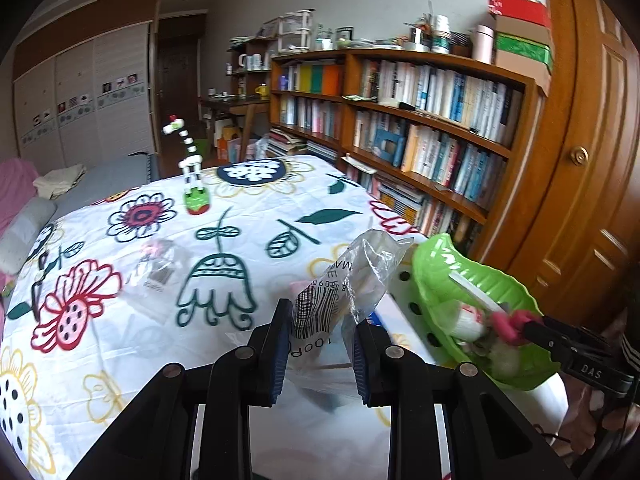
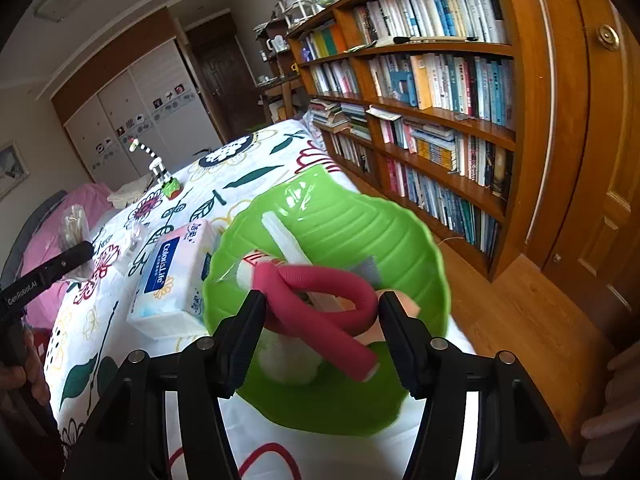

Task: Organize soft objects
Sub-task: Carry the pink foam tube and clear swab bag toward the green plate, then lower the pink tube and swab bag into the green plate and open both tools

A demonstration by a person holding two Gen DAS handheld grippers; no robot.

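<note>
While the left gripper (image 1: 318, 350) pinches a clear plastic bag (image 1: 344, 288) above the bed (image 1: 120, 320), the right gripper's (image 2: 322, 324) half-open jaws bracket a pink foam roller (image 2: 320, 304) over the green bowl (image 2: 360, 224), apparently collecting soft items.

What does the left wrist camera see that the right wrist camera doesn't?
Only the left wrist view shows the crinkly clear plastic bag with a barcode pinched in the left tongs, and the red box on top of the bookcase.

Only the right wrist view shows the blue and white tissue pack and the bent pink foam stick between the right tongs.

Both show the green leaf-shaped plastic bowl, the striped toy giraffe and the flowery bedspread.
</note>
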